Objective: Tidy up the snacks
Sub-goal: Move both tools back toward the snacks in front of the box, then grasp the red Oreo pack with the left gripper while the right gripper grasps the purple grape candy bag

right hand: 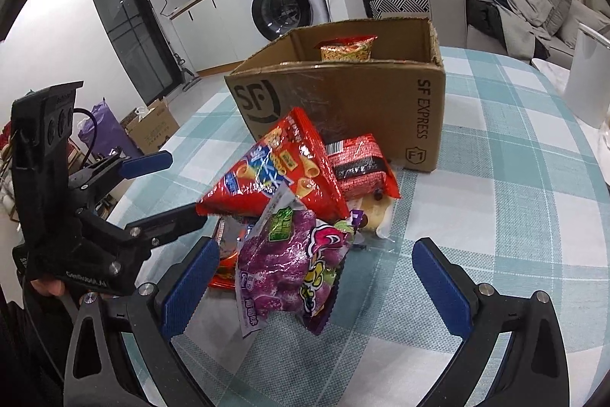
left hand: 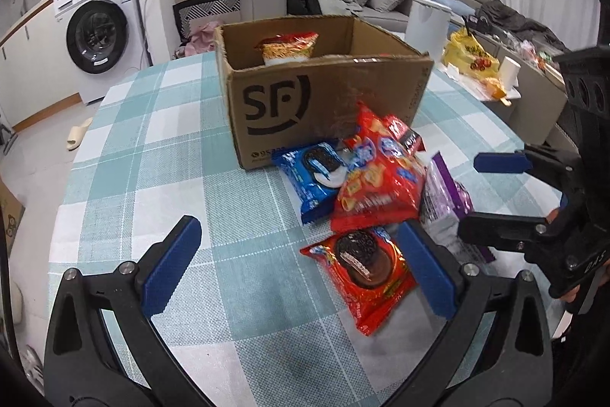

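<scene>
Before the cardboard box [left hand: 328, 94], six snack packets; inside it, one noodle cup [left hand: 288, 49].

Both grippers are black, angular frames studded with round silver screws, each finger faced with a ribbed blue pad [left hand: 171, 266]. The left gripper [right hand: 167, 185] bears white lettering on its body and trails a black cable; the right gripper [left hand: 492, 193] carries white lettering too.

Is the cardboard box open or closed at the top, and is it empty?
Open and not empty. The cardboard box shows no top flaps, and one noodle packet stands inside against the far wall. Its floor is hidden.
</scene>
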